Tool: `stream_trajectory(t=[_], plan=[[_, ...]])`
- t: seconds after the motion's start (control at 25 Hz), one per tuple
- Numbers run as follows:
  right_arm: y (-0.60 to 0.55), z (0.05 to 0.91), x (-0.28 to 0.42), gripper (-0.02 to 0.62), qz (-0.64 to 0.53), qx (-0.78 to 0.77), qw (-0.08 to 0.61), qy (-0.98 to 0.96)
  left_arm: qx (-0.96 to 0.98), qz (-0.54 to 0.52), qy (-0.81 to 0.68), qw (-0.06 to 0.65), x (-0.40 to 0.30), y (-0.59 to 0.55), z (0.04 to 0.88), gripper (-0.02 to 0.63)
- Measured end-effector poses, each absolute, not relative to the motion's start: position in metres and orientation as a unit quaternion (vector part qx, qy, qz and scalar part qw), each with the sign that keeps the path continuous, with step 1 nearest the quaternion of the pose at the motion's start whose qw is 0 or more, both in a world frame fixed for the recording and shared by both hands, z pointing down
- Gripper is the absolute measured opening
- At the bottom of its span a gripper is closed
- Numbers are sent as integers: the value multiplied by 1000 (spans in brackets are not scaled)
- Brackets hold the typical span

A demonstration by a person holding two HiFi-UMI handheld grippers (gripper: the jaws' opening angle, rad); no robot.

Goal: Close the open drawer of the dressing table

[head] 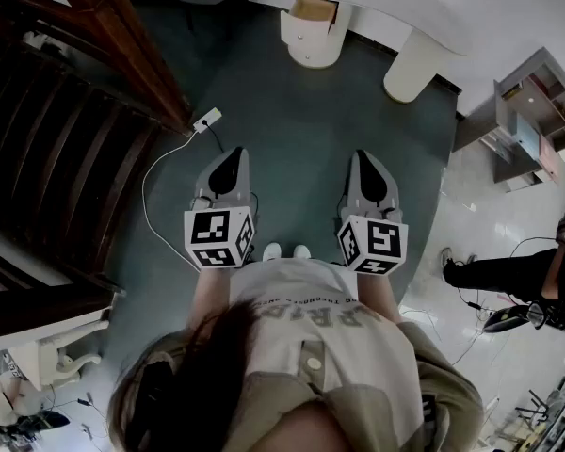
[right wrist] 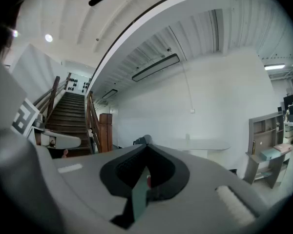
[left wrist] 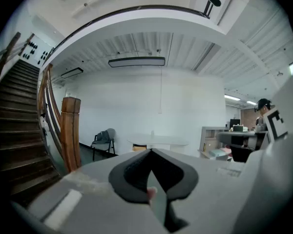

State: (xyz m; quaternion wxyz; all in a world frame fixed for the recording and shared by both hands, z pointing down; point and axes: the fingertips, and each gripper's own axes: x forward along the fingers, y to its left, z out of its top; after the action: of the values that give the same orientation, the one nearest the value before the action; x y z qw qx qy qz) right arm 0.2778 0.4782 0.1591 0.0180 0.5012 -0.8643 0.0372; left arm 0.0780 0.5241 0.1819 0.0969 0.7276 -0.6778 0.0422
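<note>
Nearest in the head view is the person's pale shirt (head: pixel 311 337). Beyond it the left gripper (head: pixel 234 158) and right gripper (head: pixel 365 158) sit side by side over dark floor (head: pixel 292 102). Both point toward the dressing table (head: pixel 395 8), well ahead. Its drawer (head: pixel 313 9) stands pulled out, so I judge the task not begun: the approach and the push are both left.

Left gripper view: the jaws are clenched tip to tip on nothing. The dressing table is small and far off, and an orange patch under its top may be the drawer.

Right gripper view: the jaws are likewise pressed together and empty, with the dressing table top far beyond them.
</note>
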Motion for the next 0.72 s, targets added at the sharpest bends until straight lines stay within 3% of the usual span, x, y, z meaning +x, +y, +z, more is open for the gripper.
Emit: stream_trajectory(t=[0.72], plan=[[471,163,286,2,47,505,7,-862,725,42,-682,91,79,519,183,8]])
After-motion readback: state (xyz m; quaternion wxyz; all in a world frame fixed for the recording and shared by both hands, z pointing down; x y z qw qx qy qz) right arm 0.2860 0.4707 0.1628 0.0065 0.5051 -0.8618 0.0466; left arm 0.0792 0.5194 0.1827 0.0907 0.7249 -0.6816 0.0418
